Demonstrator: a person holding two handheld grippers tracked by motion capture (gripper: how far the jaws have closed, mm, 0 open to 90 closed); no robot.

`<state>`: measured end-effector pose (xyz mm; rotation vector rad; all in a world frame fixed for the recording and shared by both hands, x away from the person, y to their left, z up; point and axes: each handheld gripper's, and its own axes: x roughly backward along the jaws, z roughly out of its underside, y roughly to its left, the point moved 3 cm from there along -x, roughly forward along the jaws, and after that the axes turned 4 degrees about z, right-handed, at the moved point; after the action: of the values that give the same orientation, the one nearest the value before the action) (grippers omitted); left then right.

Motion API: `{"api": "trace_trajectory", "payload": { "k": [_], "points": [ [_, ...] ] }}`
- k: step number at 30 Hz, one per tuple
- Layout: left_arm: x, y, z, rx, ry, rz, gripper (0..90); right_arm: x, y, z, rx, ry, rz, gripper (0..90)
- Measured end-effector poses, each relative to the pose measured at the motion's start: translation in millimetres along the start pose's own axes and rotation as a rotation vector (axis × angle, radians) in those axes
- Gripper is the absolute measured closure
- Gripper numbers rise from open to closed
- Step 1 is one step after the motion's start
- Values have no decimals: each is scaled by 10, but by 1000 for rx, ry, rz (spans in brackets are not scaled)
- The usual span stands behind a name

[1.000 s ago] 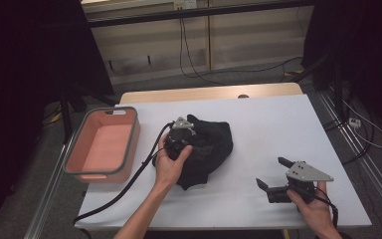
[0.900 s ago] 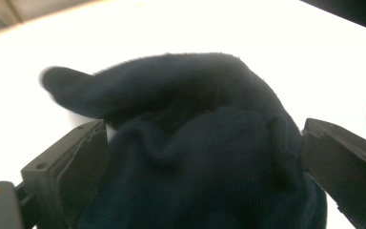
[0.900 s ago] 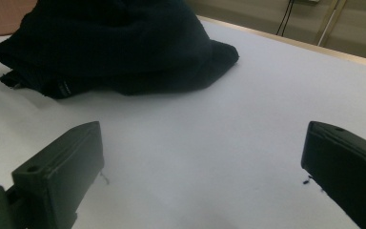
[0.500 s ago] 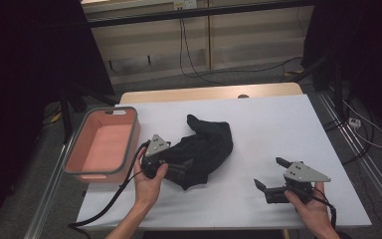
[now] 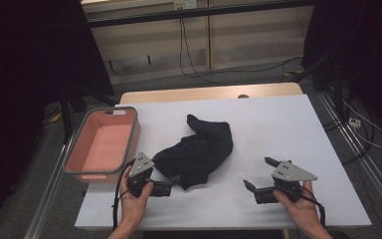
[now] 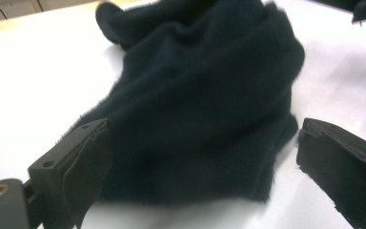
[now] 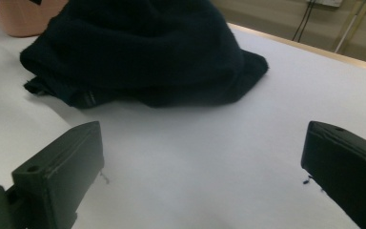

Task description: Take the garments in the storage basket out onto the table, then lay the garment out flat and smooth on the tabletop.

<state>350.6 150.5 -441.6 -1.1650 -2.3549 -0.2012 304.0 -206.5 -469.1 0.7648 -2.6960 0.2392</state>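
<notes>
The dark cloth (image 5: 196, 152) lies crumpled in the middle of the white bench (image 5: 278, 124), a little to the left, just right of the pink tub (image 5: 104, 144). A second ago the left tongs were on top of the cloth, near its far-left part. Half a second ago they had come back toward the near-left, and the cloth looked pulled out a bit on that side. Now the left tongs (image 5: 171, 185) rest low at the near-left corner of the cloth, with the jaws apart and holding nothing; in the left gripper view the near hem of the cloth (image 6: 190, 119) sits between the two open jaws, close but not gripped. I judge that the cloth was let go after a short drag, and a new grip on its near edge is prepared.

The long axis of the cloth runs from near-left to far-right, and one narrow end (image 5: 194, 121) points to the far side of the bench.

The right tongs (image 5: 263, 177) stay at the near-right, well apart from the cloth, jaws apart and empty; the right gripper view looks across bare bench to the cloth (image 7: 138, 52).
</notes>
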Motion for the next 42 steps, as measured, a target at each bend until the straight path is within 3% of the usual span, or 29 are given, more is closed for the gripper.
{"api": "trace_trajectory", "payload": {
  "k": [3, 8, 11, 14, 17, 20, 23, 29, 34, 38, 42],
  "points": [
    [-6, -20, 50, 25, 35, 30, 48, -64, 95, -47, 29, -3, -1, 9],
    [-22, -65, 130, 12, 14, 32, 46, -151, 241, -152, 15, -9, -37, 10],
    [-70, -115, 155, 7, 14, 58, 47, -224, 380, -216, 40, -7, -69, 7],
    [-83, -114, 148, -13, 9, 49, 45, -323, 491, -256, 53, 4, -91, 7],
    [-111, -80, 162, -30, 35, 10, 46, -465, 594, -309, 63, 19, -117, 10],
    [-129, -70, 167, 1, 45, 28, 44, -592, 683, -367, 83, 33, -145, 12],
    [-122, -62, 169, -22, 46, 18, 44, -736, 771, -427, 93, 36, -171, 3],
    [-111, -32, 198, 2, 49, 33, 45, -965, 833, -464, 98, 60, -157, 0],
    [-102, -26, 197, 1, 47, 31, 44, -1097, 815, -507, 99, 97, -164, 0],
    [-117, -22, 205, -15, 64, 20, 45, -1153, 793, -519, 102, 97, -153, 0],
    [-120, -25, 199, -12, 61, 32, 45, -1177, 853, -457, 177, 122, -106, 0]
  ]
}}
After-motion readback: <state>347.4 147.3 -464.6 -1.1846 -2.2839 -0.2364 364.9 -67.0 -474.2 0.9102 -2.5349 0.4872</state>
